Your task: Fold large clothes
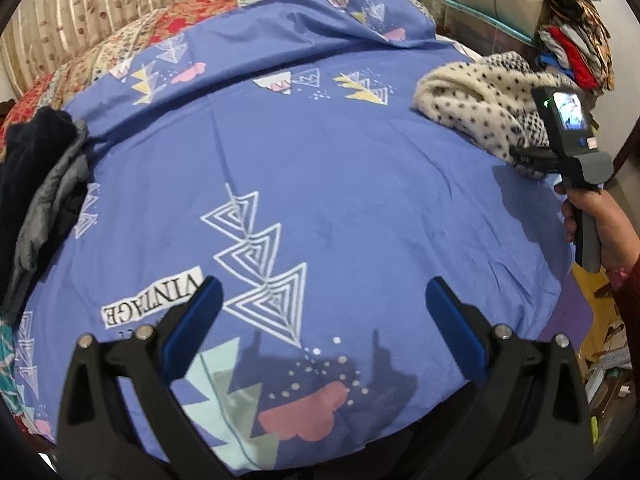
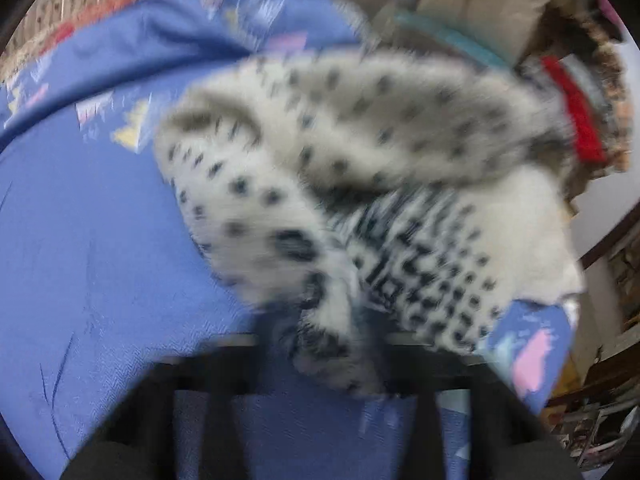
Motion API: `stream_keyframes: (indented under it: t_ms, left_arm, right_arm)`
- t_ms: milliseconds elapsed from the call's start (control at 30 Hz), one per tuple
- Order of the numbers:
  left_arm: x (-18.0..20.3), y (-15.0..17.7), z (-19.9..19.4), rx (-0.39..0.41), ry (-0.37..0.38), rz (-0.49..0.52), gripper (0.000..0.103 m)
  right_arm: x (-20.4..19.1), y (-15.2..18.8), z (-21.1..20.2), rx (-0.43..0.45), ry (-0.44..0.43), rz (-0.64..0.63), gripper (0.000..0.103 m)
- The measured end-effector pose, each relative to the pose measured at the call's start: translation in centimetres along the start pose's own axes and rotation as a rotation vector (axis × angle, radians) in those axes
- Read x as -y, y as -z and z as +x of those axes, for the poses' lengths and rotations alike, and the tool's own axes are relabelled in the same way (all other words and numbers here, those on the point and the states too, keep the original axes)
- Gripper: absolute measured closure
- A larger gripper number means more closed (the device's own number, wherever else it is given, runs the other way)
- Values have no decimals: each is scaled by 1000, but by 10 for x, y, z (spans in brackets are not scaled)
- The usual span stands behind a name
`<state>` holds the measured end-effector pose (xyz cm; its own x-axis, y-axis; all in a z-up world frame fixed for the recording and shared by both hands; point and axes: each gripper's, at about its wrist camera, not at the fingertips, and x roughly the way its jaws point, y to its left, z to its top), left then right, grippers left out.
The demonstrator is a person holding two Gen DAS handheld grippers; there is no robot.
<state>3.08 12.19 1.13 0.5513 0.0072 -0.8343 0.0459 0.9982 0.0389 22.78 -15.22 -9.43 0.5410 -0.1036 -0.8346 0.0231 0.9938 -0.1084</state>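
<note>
A fluffy white sweater with black dots (image 1: 476, 108) lies bunched at the far right of a bed covered by a blue patterned sheet (image 1: 320, 184). My left gripper (image 1: 324, 312) is open and empty above the sheet's near part. My right gripper (image 1: 520, 156), held in a hand, has its fingers at the sweater's near edge. In the blurred right wrist view the sweater (image 2: 360, 184) fills the middle, and its hem seems pinched at my right gripper (image 2: 332, 352), whose fingers are hidden by blur and cloth.
A dark and grey garment pile (image 1: 40, 184) lies at the bed's left edge. A floral quilt (image 1: 132, 40) lies at the back. Stacked clothes (image 1: 576, 48) stand on shelves at the far right. Boxes and clutter (image 1: 604, 344) sit on the floor beside the bed.
</note>
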Motion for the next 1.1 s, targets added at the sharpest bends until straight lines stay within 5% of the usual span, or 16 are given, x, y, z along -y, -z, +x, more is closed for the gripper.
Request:
stream_keyframes:
  t_ms: [133,367,500,567,633,667,733,800,967,1100]
  left_arm:
    - [-19,2,-4,20,-23,-26,6]
    - [-77,13,-12,16,-4,-186,6]
    - [-126,32,-37,70,-4,-296,6]
    - [-150,47,-51,86,-8,-342,6]
    - [-172,64,-62,92,-32,-383,6]
    - [-179,70,-65,93,-42,-395,6]
    - [-203,89,-73,86,-71,-440,6]
    - [-219,105,-75,68,-69,-481,6]
    - [-229,119,-55,-1,-1,-538,6]
    - [-219,107,-26,-58,96,-555,6]
  right_arm:
    - [-29,-3,-59,104,-147,-44,70]
    - [-141,3,-198,229,-652,-229,71]
    - [-222,10,-246,176,-974,-280,71]
    - [-257,13,-256,149,-1029,-313,69]
    - [-296,24,-256,116,-1037,-353,57]
    - [-310,28,-251,103,-1037,-367,41]
    - [-331,41,-240,75,-1051,-384,27]
    - [-341,65,-237,85,-996,-454,21]
    - [-294,105,-223,75,-971,-608,14]
    - [-221,82,-204,183,-744,-506,12]
